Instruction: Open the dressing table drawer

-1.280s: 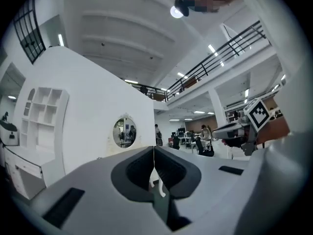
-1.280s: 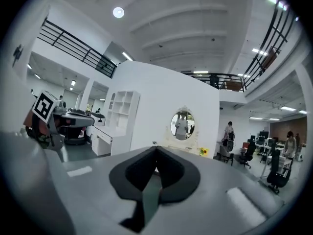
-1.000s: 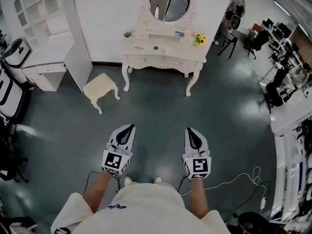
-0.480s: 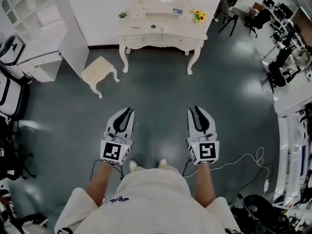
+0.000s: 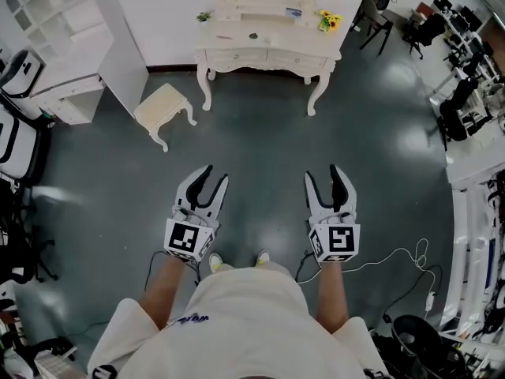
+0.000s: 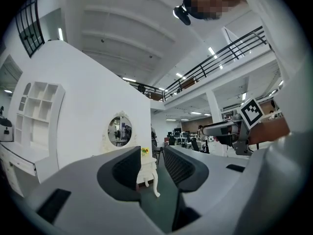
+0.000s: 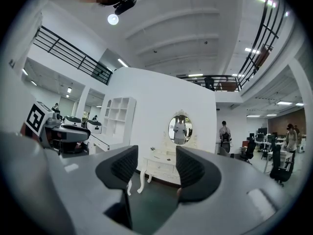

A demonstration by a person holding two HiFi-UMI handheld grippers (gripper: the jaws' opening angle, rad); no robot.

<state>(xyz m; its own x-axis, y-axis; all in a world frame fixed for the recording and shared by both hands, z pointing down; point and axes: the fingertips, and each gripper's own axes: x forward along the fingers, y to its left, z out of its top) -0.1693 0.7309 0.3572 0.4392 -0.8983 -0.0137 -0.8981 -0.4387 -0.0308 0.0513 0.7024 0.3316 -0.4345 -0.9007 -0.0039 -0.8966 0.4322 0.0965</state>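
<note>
Jaws just parting, empty, on L tool (image 5: pixel 215 174) & R tool (image 5: pixel 323 172); white carved curvy-legged dressing table (image 5: pixel 276 54) ahead.

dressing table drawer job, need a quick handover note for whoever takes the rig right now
Left claw: open, empty, jaws have just been opening.
Right claw: same, a bit wider.
Both held level, nothing between the jaws.
Dressing table stands at the wall ahead, out of reach; its drawers look shut.
Done: nothing yet.
Left: walk up, take hold of a drawer, pull it out.
</note>
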